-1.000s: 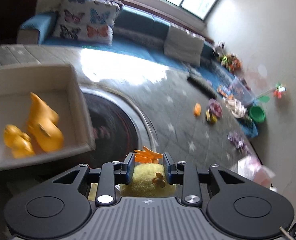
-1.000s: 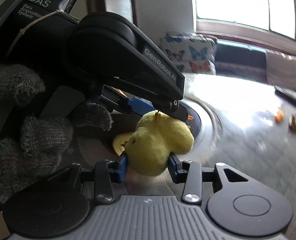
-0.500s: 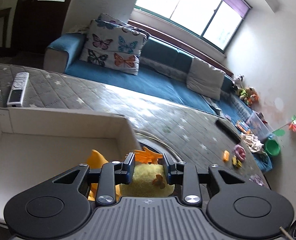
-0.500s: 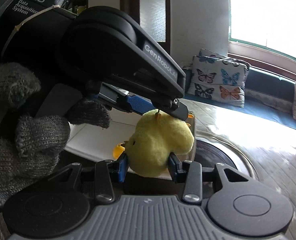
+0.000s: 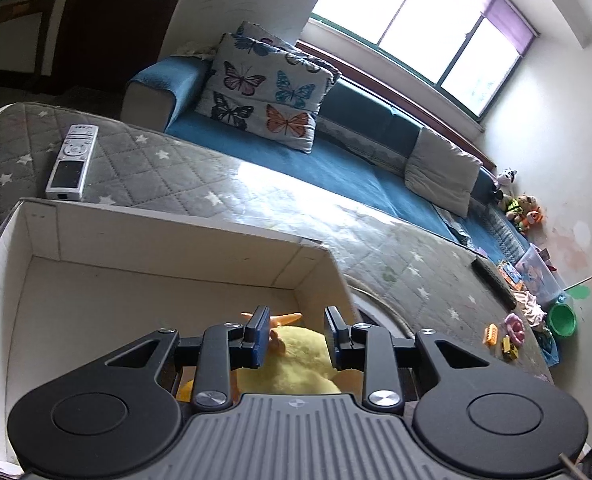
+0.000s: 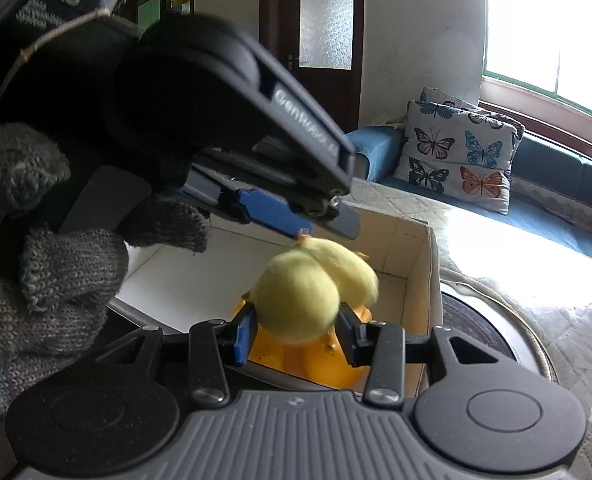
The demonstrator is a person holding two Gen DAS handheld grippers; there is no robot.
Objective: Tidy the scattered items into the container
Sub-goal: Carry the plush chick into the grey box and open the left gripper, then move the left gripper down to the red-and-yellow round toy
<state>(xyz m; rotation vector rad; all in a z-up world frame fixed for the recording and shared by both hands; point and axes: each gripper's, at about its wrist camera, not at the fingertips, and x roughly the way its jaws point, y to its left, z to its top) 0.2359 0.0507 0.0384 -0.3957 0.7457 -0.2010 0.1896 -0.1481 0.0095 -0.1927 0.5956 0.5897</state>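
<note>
I am holding the soft, light plush chick [image 6: 300, 304] over the box [image 5: 308, 252], left gripper [image 5: 293, 334] loosened, right gripper [image 6: 296, 330] apparently parted.

Yellow plush chick [image 6: 296, 304], white box [image 5: 135, 240]

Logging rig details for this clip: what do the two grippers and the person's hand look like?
Both grippers are matte black, with ribbed grey bases, round discs on both sides, silver screws and blue finger pads. The left one's housing, seen from the right wrist, carries white "DAS" and "GenRobot" lettering and a thin cord tied around it. The hand wears a grey knitted glove.
</note>
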